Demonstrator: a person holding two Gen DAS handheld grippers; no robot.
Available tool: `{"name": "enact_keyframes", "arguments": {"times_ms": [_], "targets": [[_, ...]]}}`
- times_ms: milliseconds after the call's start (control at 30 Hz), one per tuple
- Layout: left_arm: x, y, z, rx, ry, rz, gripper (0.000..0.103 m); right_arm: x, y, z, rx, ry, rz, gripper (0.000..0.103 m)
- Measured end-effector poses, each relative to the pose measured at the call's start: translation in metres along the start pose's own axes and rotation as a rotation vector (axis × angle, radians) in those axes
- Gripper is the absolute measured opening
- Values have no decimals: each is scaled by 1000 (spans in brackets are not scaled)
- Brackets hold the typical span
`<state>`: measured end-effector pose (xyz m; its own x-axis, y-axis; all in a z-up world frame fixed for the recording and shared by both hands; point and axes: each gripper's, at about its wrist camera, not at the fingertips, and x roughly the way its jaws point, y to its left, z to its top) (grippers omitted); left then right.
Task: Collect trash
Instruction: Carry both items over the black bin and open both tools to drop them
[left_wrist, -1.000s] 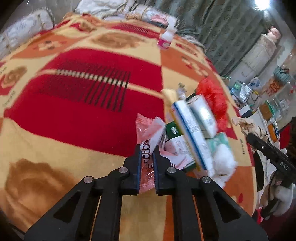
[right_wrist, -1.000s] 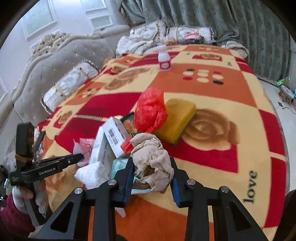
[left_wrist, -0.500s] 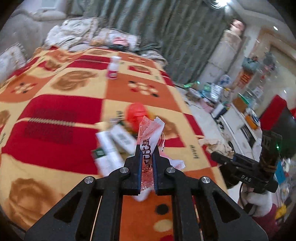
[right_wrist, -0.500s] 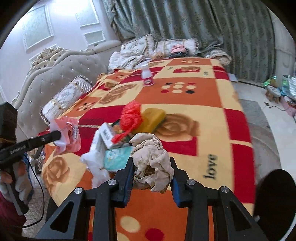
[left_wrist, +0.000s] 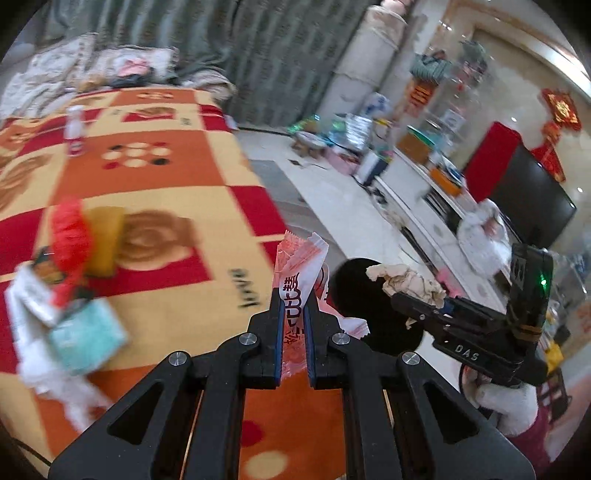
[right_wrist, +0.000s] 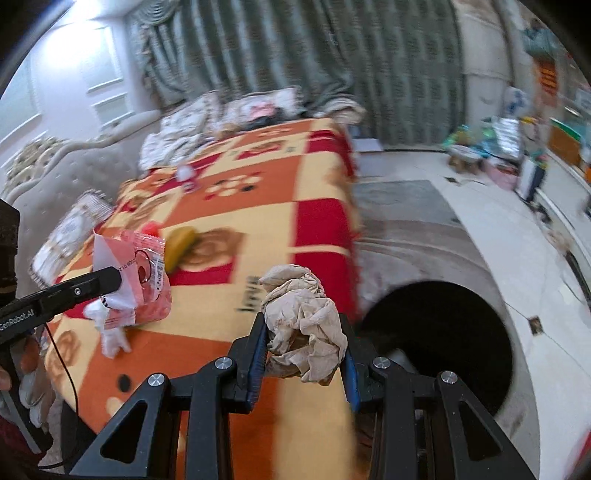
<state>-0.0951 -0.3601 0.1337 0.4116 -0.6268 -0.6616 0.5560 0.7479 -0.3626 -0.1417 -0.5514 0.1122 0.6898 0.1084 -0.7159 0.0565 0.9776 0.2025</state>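
Two catches, left hand-held gripper (left_wrist: 294, 325) pinching pink-white wrapper (left_wrist: 299, 273), right hand-held gripper (right_wrist: 304, 354) clamping crumpled beige tissue (right_wrist: 303, 321)

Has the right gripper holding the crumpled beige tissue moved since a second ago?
Yes. The right gripper, jaws shut on the crumpled beige tissue, has swung off the patterned orange-red blanket toward the round black bin on the floor.

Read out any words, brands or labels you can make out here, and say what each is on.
"DAS": right gripper body.
"GenRobot.AI", start cut off: left gripper arm.
"love": blanket, blurred.
Red Chinese characters and barcode: pink wrapper, not legible.
Small bottle label: too blurred.
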Motion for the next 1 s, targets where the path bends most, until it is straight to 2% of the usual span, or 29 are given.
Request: {"name": "enact_keyframes", "arguments": {"times_ms": [133, 333, 367, 400, 433, 467, 500, 533, 900, 1000], "targets": [[33, -28, 6, 15, 41, -42, 7, -4, -43, -7, 63, 10, -67, 33], [81, -61, 7, 30, 87, -110, 8, 0, -89, -15, 149, 22, -124, 34], [87, -63, 8, 32, 94, -118, 9, 1, -94, -15, 158, 25, -131, 37], [95, -67, 8, 37, 111, -127, 10, 2, -99, -16, 167, 23, -147, 45], [100, -70, 8, 41, 126, -136, 19, 2, -104, -17, 177, 17, -164, 49], [104, -70, 8, 40, 138, -144, 37, 3, -106, -17, 186, 14, -170, 57], [105, -70, 7, 35, 139, -144, 45, 3, -110, -17, 197, 11, -174, 64], [105, -69, 7, 30, 134, -141, 49, 1, -113, -18, 207, 6, -174, 65], [74, -41, 0, 10, 96, -78, 49, -5, -99, -25, 185, 25, -154, 66], [60, -31, -7, 20, 78, -22, 49, -11, -93, -25, 179, 12, -149, 66]]}}
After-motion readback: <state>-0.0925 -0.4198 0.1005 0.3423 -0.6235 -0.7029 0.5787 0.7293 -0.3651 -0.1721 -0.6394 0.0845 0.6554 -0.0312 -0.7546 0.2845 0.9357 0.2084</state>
